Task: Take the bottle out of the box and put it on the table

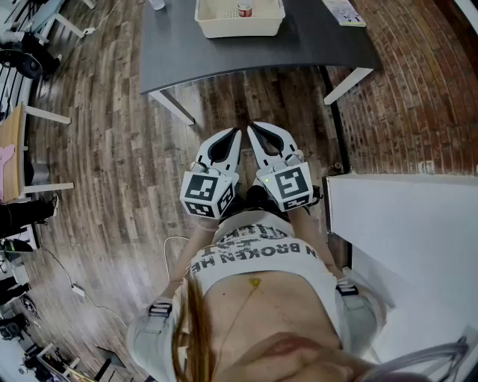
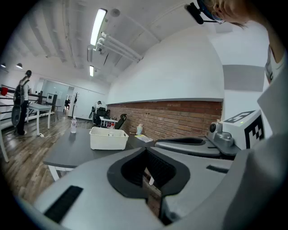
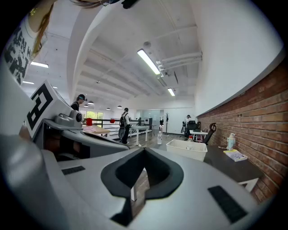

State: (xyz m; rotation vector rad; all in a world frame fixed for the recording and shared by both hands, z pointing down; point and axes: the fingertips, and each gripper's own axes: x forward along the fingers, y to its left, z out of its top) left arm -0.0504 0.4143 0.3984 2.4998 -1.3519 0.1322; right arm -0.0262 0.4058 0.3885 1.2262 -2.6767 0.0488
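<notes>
1. Both tongs, left (image 1: 238, 132) and right (image 1: 251, 127), are pressed together and pinch nothing; they sit side by side at mid-frame in the head view, close to the person
2. The bottle (image 1: 244, 10) is inside the box (image 1: 239, 31) on the bench (image 1: 314, 41), top centre of that frame, straight ahead of both tips and well apart from them, with floor between
3. Only its red cap shows from above, so it looks to stand upright
4. Neither hand is plainly nearer; I reckon either would have to reach forward and over the box rim
</notes>
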